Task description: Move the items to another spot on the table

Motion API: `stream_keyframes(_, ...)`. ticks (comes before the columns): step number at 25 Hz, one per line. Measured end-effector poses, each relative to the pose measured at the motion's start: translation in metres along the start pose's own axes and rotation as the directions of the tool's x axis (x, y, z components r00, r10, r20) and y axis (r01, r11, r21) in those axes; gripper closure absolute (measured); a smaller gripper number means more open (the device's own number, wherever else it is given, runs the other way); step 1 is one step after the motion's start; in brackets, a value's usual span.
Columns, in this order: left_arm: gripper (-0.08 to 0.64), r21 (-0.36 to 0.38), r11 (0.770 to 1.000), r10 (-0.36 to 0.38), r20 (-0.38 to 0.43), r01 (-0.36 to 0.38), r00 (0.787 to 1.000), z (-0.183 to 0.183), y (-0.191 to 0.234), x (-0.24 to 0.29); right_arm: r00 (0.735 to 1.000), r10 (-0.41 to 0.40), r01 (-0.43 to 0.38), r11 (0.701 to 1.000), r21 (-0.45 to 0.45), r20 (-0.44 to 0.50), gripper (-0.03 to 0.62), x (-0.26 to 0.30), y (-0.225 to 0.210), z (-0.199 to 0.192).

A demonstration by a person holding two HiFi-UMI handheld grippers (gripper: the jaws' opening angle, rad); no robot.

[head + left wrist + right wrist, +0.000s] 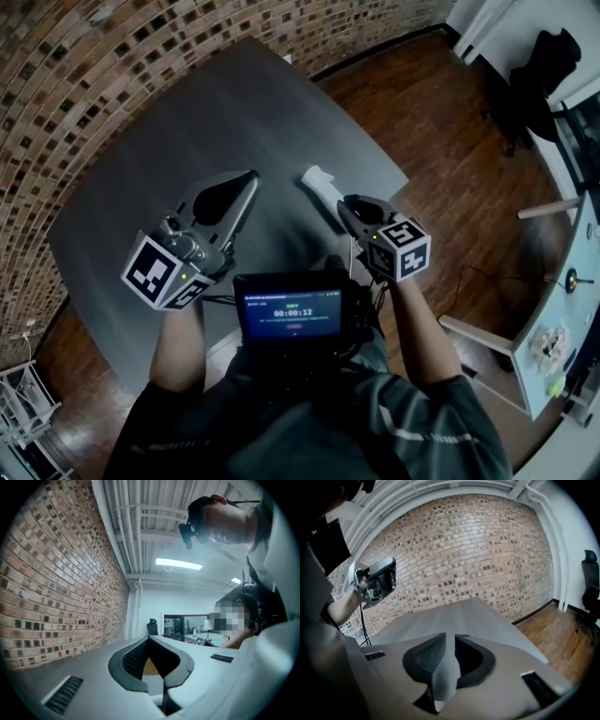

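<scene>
A white cloth-like item [319,180] is pinched in my right gripper [345,202] above the right part of the dark grey table [159,131]. It sticks out up and to the left from the jaws. In the right gripper view the same pale item [443,677] fills the narrow gap of the right gripper [449,639], and both pads press on it. My left gripper [251,176] hovers over the table's middle, left of the item, its jaws meeting at the tips with nothing between them. The left gripper [163,681] points up toward the room in its own view.
A brick wall [112,47] runs along the table's far side. The table's right edge drops to wooden floor [441,141]. A small screen [292,314] sits at the person's chest. A white desk [553,309] and a black office chair [548,56] stand at the right.
</scene>
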State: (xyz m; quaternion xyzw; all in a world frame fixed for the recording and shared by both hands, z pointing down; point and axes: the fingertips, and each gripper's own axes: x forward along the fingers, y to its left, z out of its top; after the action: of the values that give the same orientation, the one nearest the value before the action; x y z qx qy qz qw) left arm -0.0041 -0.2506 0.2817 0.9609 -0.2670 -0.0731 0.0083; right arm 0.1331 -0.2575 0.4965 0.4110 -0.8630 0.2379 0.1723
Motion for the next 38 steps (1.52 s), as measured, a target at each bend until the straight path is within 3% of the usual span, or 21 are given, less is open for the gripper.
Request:
stream_keyframes(1,0.566,0.002,1.0,-0.004,0.001,0.004,1.0,0.0,-0.004,-0.001,1.0,-0.007,0.007,1.0,-0.002,0.023,0.535,-0.008,0.002,0.006)
stream_keyframes(2,0.566,0.003,1.0,-0.007,0.002,0.007,1.0,0.0,-0.008,-0.001,0.999,-0.015,0.016,1.0,-0.005,0.045,0.586,-0.016,0.003,0.011)
stream_keyframes(13,0.566,0.032,0.997,0.064,0.01,-0.064,0.998,0.002,-0.062,0.009,0.981,0.03,-0.021,0.999,-0.05,0.194,0.586,-0.11,-0.003,0.035)
stream_keyframes(21,0.566,0.077,0.983,0.165,-0.006,-0.165,0.986,-0.007,-0.151,0.02,0.962,0.116,-0.083,0.987,-0.138,0.247,0.588,-0.195,-0.011,0.012)
stream_keyframes(24,0.566,0.071,0.969,0.236,0.001,-0.235,0.972,-0.003,-0.153,0.011,0.957,0.153,-0.114,0.98,-0.165,0.245,0.589,-0.2,-0.008,0.014)
stream_keyframes(29,0.566,0.1,0.956,0.278,0.008,-0.278,0.96,0.001,-0.165,0.005,0.947,0.187,-0.143,0.974,-0.176,0.262,0.589,-0.203,0.0,0.021)
stream_keyframes(32,0.566,0.077,0.955,0.285,0.019,-0.286,0.958,-0.002,-0.168,-0.002,0.942,0.202,-0.153,0.97,-0.191,0.269,0.589,-0.204,0.012,0.025)
stream_keyframes(38,0.566,0.109,0.952,0.282,0.042,-0.285,0.959,0.015,-0.158,-0.029,0.94,0.181,-0.129,0.973,-0.191,0.289,0.589,-0.203,0.043,0.038)
